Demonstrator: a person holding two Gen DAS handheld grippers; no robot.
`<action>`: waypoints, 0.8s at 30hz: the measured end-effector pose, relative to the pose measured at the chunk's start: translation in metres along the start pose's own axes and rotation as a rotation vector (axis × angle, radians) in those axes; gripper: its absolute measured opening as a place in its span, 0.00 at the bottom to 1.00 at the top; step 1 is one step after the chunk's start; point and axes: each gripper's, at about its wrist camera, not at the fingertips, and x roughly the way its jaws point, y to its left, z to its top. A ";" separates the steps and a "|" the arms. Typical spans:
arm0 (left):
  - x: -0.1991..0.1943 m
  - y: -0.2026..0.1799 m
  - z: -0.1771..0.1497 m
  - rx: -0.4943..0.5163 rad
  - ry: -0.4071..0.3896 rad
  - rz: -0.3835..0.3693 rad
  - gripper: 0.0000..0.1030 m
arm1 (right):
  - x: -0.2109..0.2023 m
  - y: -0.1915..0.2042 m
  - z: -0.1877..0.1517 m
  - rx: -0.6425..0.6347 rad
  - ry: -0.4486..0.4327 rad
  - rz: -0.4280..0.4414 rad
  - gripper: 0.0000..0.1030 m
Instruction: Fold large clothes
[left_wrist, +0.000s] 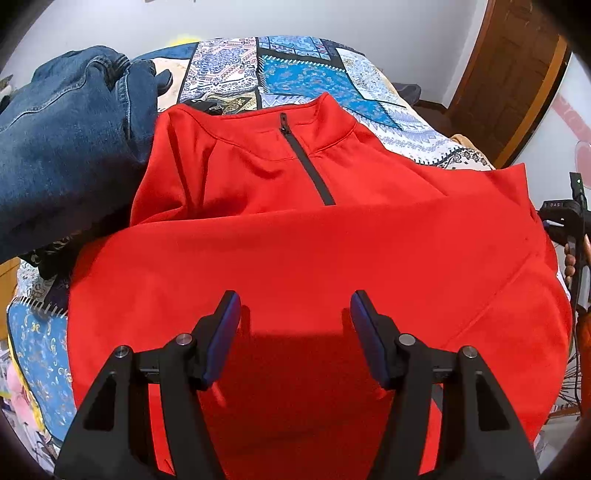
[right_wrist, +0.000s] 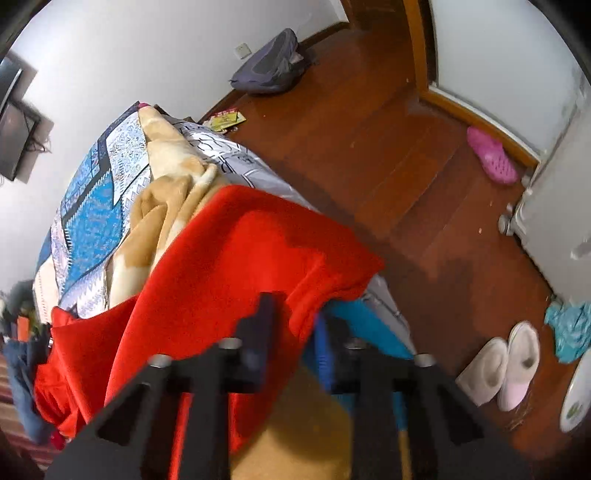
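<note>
My left gripper (left_wrist: 295, 314) stands open above the red pullover (left_wrist: 295, 251), a smooth fleece spread flat on the patterned quilt (left_wrist: 303, 74), its zipper (left_wrist: 306, 162) at 12 o'clock. A denim jacket (left_wrist: 70, 136) lies at 10 o'clock. My right gripper (right_wrist: 295, 317), blurred, pinches the pullover's hem; only its view shows the wooden floor (right_wrist: 369, 147) and slippers (right_wrist: 498, 369).

Bright even indoor light; left view sharp, soft claw shadow on cloth; right view motion-blurred; fisheye edges vignetted.
</note>
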 end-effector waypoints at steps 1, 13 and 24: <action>-0.002 0.000 0.000 0.001 -0.005 0.001 0.59 | -0.006 0.002 0.000 -0.008 -0.009 0.004 0.08; -0.029 -0.006 -0.003 0.016 -0.061 -0.006 0.59 | -0.142 0.067 -0.001 -0.227 -0.305 0.100 0.06; -0.063 0.005 -0.011 0.007 -0.118 0.007 0.59 | -0.183 0.185 -0.079 -0.539 -0.283 0.360 0.06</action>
